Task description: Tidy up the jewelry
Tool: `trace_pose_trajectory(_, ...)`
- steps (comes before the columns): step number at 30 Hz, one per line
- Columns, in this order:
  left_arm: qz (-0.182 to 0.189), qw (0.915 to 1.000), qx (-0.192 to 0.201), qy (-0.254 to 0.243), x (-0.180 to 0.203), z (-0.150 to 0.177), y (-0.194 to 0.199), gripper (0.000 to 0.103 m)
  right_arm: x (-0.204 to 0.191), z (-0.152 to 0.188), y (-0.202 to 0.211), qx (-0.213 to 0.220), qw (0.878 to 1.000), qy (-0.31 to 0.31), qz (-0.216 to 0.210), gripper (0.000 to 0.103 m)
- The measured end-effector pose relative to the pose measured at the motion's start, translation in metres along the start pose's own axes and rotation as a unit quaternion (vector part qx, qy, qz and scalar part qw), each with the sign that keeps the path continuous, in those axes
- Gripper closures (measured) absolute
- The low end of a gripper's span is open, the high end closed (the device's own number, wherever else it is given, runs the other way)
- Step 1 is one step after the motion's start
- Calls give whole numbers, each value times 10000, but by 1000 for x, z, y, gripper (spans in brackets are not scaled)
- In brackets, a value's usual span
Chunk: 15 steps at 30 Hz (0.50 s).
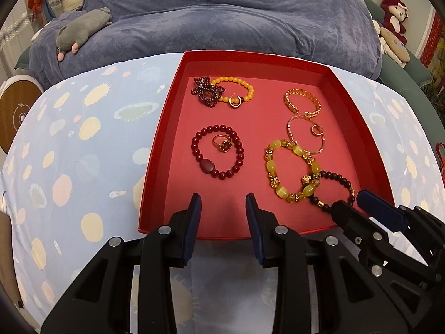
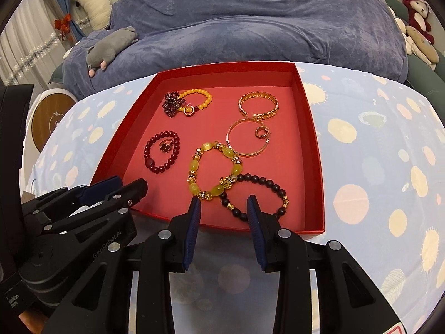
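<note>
A shallow red tray point(image 1: 162, 139) point(image 2: 315, 144) lies on the spotted cloth and holds several pieces of jewelry. Inside are a dark red bead bracelet point(image 1: 207, 165) ringed around a gold ring point(image 1: 222, 143), a yellow bead bracelet point(image 1: 242, 82), a purple beaded bow point(image 1: 205, 91), a gold cuff point(image 1: 292, 104), a thin bangle point(image 1: 293, 139), a chunky yellow bracelet point(image 1: 271, 164) point(image 2: 194, 164) and a black bead bracelet point(image 1: 340, 178) point(image 2: 267, 181). My left gripper point(image 1: 222, 199) point(image 2: 132, 182) hovers open over the tray's near edge. My right gripper point(image 2: 224, 200) point(image 1: 349, 199) stands open over the black bracelet's near arc, not pressing it.
Pale blue cloth with cream and pink spots point(image 1: 69, 144) covers the table around the tray. Behind it lies a blue blanket point(image 1: 222, 14) with a grey plush toy point(image 1: 80, 27). A round white device with a wooden top point(image 1: 16, 111) stands at the left. Plush toys point(image 1: 393, 16) sit at the far right.
</note>
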<state>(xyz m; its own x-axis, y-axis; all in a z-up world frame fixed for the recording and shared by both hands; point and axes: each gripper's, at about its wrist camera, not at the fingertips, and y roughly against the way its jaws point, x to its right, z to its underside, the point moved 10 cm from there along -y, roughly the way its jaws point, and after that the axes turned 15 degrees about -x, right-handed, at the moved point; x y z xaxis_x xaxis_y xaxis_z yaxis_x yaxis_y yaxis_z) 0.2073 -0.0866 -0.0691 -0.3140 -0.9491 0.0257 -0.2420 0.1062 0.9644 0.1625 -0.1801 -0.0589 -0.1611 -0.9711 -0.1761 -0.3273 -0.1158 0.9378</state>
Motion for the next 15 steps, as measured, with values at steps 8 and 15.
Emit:
trace_pose_trajectory(8,22,9999,-46,121,4,27,7,69,0,22,7,-53,10000,40,46,68)
trace_pose_trajectory(15,30,9997,-110,232,1,39,14,68,-1,33,14,-107,9999,-54,37,68)
